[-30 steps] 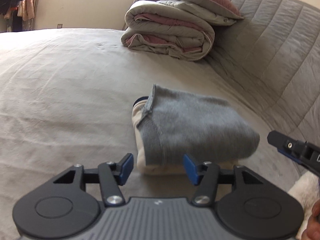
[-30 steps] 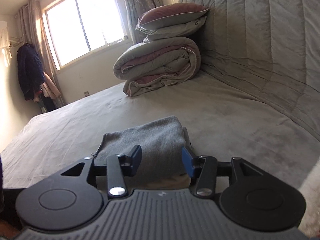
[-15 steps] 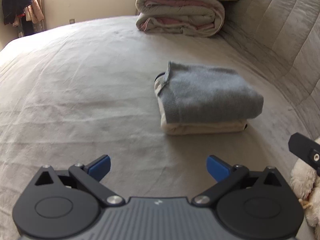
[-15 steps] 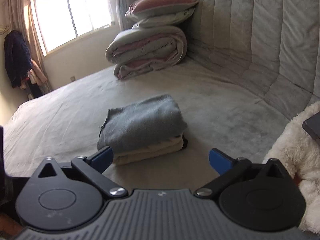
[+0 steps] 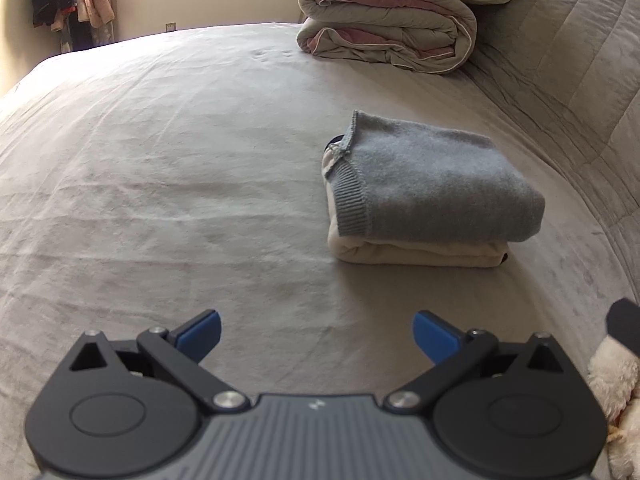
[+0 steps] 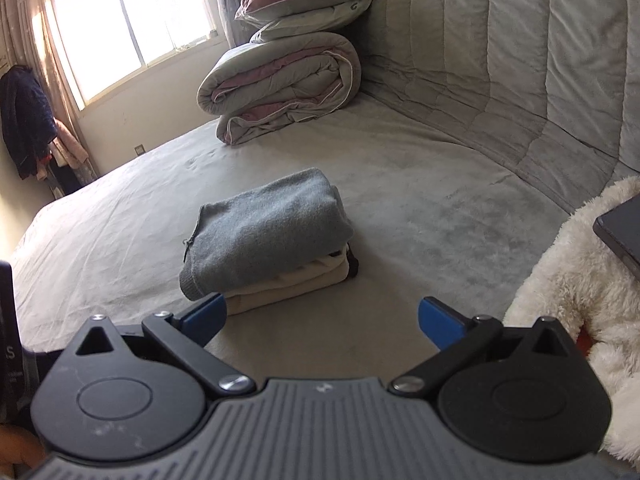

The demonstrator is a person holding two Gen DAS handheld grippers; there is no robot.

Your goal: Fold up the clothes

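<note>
Folded grey sweater (image 5: pixel 436 184) rests atop a cream garment (image 5: pixel 416 254) on the bed (image 5: pixel 168 184). Left tongs (image 5: pixel 316 334) and right tongs (image 6: pixel 322 316) stand wide open, empty, clear of the stack: fold apparently finished; next, fetch another garment.

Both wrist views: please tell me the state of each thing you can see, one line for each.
Left gripper: open, empty.
Right gripper: open, empty.
Grey sweater: folded, on top of the pile.
Cream garment: folded, under the sweater.
Duvet: folded up, on the bed.
Pillows: stacked on the duvet.
Dark jacket: hanging.
</note>
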